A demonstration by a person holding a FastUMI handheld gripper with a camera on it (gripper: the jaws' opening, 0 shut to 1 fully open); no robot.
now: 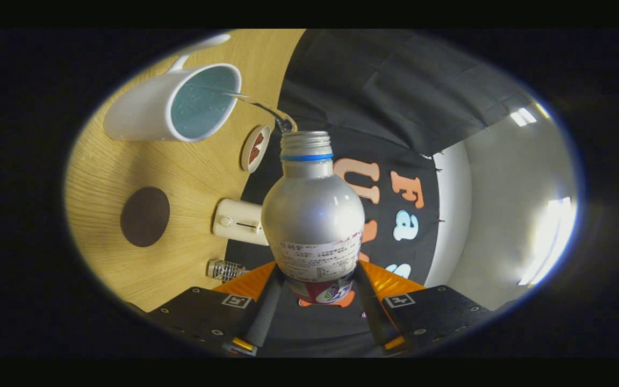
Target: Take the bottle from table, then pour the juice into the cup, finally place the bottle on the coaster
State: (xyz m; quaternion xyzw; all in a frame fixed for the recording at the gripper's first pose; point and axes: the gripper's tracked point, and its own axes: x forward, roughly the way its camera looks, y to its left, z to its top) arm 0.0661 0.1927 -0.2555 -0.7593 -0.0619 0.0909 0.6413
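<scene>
A recording booth, staged rather than lived in: black cloth wall (384, 80) hangs at twelve o'clock behind a wood-grain tabletop (191, 172), with bare white wall (503, 177) and bright lights at three o'clock.

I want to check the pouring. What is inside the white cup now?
A thin stream from the bottle, held between the gripper fingers, runs into the cup. Its inside looks bluish with droplets; the liquid level cannot be told.
</scene>
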